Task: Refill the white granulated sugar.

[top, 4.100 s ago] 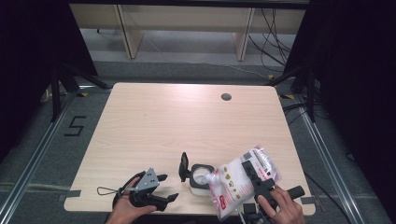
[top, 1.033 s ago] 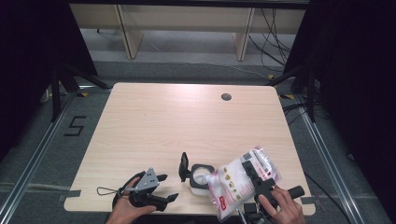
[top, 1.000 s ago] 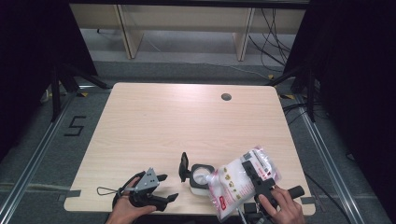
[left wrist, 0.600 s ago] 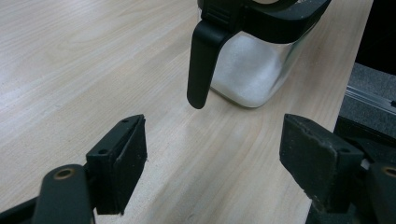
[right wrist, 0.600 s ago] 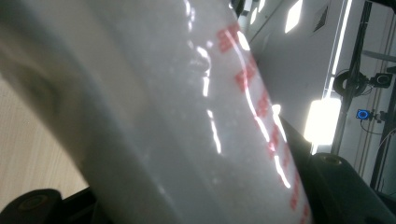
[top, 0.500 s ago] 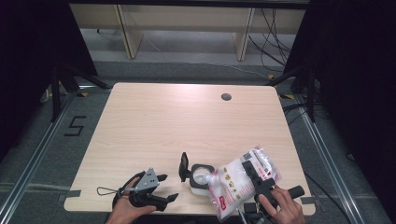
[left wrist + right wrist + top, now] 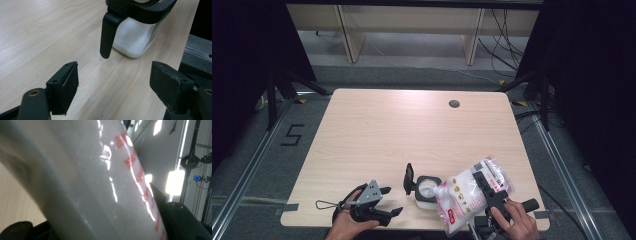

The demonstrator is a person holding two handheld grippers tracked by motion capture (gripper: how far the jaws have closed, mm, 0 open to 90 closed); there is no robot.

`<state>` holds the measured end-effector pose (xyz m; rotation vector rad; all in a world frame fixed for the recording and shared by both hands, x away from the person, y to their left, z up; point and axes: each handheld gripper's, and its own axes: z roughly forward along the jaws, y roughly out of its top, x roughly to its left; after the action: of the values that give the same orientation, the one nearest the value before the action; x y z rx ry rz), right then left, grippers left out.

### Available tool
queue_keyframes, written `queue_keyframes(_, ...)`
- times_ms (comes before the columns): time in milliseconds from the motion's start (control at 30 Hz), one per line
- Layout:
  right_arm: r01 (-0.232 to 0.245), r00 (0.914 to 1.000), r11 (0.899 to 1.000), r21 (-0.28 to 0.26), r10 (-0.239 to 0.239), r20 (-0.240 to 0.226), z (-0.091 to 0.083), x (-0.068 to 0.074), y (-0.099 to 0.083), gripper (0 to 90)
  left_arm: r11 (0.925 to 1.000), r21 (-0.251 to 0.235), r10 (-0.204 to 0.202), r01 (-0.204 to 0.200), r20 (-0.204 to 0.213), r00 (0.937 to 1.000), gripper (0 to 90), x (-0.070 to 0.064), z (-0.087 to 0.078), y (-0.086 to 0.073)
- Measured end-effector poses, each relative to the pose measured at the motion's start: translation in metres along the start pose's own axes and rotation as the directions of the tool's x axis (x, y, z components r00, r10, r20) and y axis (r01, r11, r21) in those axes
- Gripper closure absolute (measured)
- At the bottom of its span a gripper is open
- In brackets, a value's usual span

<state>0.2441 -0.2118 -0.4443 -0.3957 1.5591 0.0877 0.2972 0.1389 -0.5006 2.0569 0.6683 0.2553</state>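
Two grippers sit at the near edge of the table [image 7: 377, 125], one in each of your hands. Your right gripper [image 7: 486, 186] is clamped on a white plastic bag [image 7: 464, 197] with red print, its jaws closed around the bag's middle; the bag is tilted with its lower corner over the mouth of the jar [image 7: 428, 188]. In the right gripper view the bag [image 7: 87, 185] presses so close to the lens that its surface is a blur, the red lettering cannot be read, and both jaws are mostly covered, with just their dark outer parts showing at the bottom corners.

Your left gripper [image 7: 386, 201] rests low near the table's front edge, jaws spread wide and holding nothing. In the left gripper view it points at the jar [image 7: 136, 32], which stands just beyond the jaws: clear glass with white grains inside, a black collar, and a black handle [image 7: 108, 35] hanging down the near side. The jar's top is cut off by the frame, so its opening cannot be seen there. In the high view its black lid [image 7: 408, 178] stands flipped up on the left.
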Motion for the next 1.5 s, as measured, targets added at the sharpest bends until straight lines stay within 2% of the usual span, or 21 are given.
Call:
queue_keyframes(33,0.032,0.9994,0.999,-0.01,-0.032,0.012,0.0002,-0.0023,-0.0005,51.0,1.0,0.002,0.0,0.0,0.0,1.0,22.8,0.0,0.0001,-0.0001)
queue_keyframes(133,0.011,0.9998,1.0,-0.015,-0.011,0.015,-0.0001,-0.0016,0.0001,51.0,0.9998,0.002,0.019,-0.019,0.006,0.9998,22.8,0.001,0.0001,0.0005)
queue_keyframes(167,0.053,0.9983,0.998,-0.024,-0.053,0.026,0.0,-0.0048,0.0004,51.0,0.9999,0.001,0.012,-0.012,0.003,0.9999,22.8,0.0006,0.0001,0.0002)
queue_keyframes(200,0.025,0.9996,1.0,-0.008,-0.025,0.01,-0.0006,-0.0028,0.0003,50.9,1.0,0.002,-0.002,0.002,0.002,1.0,22.8,0.0001,0.0003,-0.0002)
queue_keyframes(267,0.037,0.9993,0.999,-0.003,-0.037,0.01,-0.0004,-0.0037,0.0007,51.0,0.9999,-0.003,-0.011,0.011,-0.003,0.9999,22.7,0.0,0.0004,-0.0006)
queue_keyframes(300,0.038,0.9992,0.999,-0.003,-0.038,0.008,-0.0005,-0.0035,0.0006,51.0,1.0,0.002,0.006,-0.006,-0.003,1.0,22.7,0.0007,-0.0004,0.0001)
queue_keyframes(400,0.056,0.9982,0.998,-0.013,-0.056,0.021,0.0001,-0.005,0.0005,50.9,0.9999,-0.007,-0.013,0.013,0.0,0.9999,22.8,-0.0001,0.0005,-0.0005)
queue_keyframes(433,0.016,0.9998,1.0,-0.009,-0.016,0.013,0.0005,-0.0022,0.0,50.9,0.9999,-0.006,-0.014,0.014,-0.001,0.9999,22.8,-0.0001,0.0005,-0.0005)
queue_keyframes(500,0.055,0.9982,0.998,-0.014,-0.055,0.023,-0.0002,-0.0053,0.0003,50.9,1.0,-0.001,0.0,0.0,-0.001,1.0,22.8,0.0004,-0.0002,0.0002)
queue_keyframes(633,0.035,0.9993,0.999,0.002,-0.035,0.008,-0.0006,-0.003,0.0008,51.0,1.0,0.005,0.001,-0.001,-0.004,1.0,22.8,0.0005,0.0,-0.0001)
queue_keyframes(733,0.074,0.997,0.997,-0.016,-0.074,0.021,-0.0009,-0.0056,0.002,50.9,1.0,-0.001,0.0,0.0,-0.001,1.0,22.8,0.0001,-0.0001,0.0)
queue_keyframes(833,0.061,0.9978,0.998,-0.02,-0.06,0.026,-0.0003,-0.0054,0.0024,51.0,0.9996,-0.015,-0.023,0.023,-0.002,0.9997,22.8,-0.0008,0.0009,-0.0007)
queue_keyframes(1000,0.066,0.9976,0.998,-0.02,-0.065,0.025,0.0002,-0.005,0.0024,50.9,0.9999,-0.008,-0.013,0.013,-0.002,0.9999,22.8,-0.0002,0.0003,-0.0006)
queue_keyframes(1033,0.029,0.9995,0.999,-0.02,-0.028,0.017,0.0003,-0.0018,0.0019,50.9,0.9999,-0.009,-0.012,0.012,-0.002,0.9999,22.8,-0.0002,0.0002,-0.0005)
queue_keyframes(1067,0.061,0.998,0.998,-0.021,-0.06,0.02,-0.0004,-0.0044,0.0023,51.0,0.9999,-0.009,-0.014,0.014,0.0,0.9999,22.7,-0.0002,0.0002,-0.0005)
queue_keyframes(1133,0.06,0.9979,0.998,-0.028,-0.059,0.028,0.0005,-0.0046,0.0019,51.0,0.9996,-0.015,-0.023,0.023,-0.002,0.9997,22.8,-0.0007,0.0009,-0.0007)
queue_keyframes(1167,0.06,0.9979,0.998,-0.025,-0.059,0.026,0.0007,-0.005,0.0018,51.0,0.9997,-0.013,-0.023,0.023,-0.002,0.9997,22.7,-0.0007,0.0009,-0.0007)
queue_keyframes(1200,0.019,0.9997,1.0,-0.019,-0.018,0.016,0.0004,-0.0023,0.0013,51.0,0.9999,-0.006,-0.011,0.011,-0.002,0.9999,22.7,-0.0001,0.0002,-0.0005)
queue_keyframes(1267,0.038,0.9992,0.999,-0.013,-0.038,0.013,-0.001,-0.0038,0.0006,51.0,1.0,-0.003,0.004,-0.004,-0.003,1.0,22.8,0.0006,0.0,-0.0002)
queue_keyframes(1467,-0.004,1.0,1.0,0.001,0.004,0.004,-0.0017,-0.0007,0.0001,51.0,0.9998,-0.011,-0.017,0.017,-0.002,0.9999,22.8,-0.0004,0.0006,-0.0007)
queue_keyframes(1500,0.018,0.9998,1.0,-0.004,-0.018,0.01,-0.0011,-0.0027,0.0001,51.0,0.9996,-0.013,-0.027,0.027,0.0,0.9996,22.8,-0.0009,0.001,-0.0009)
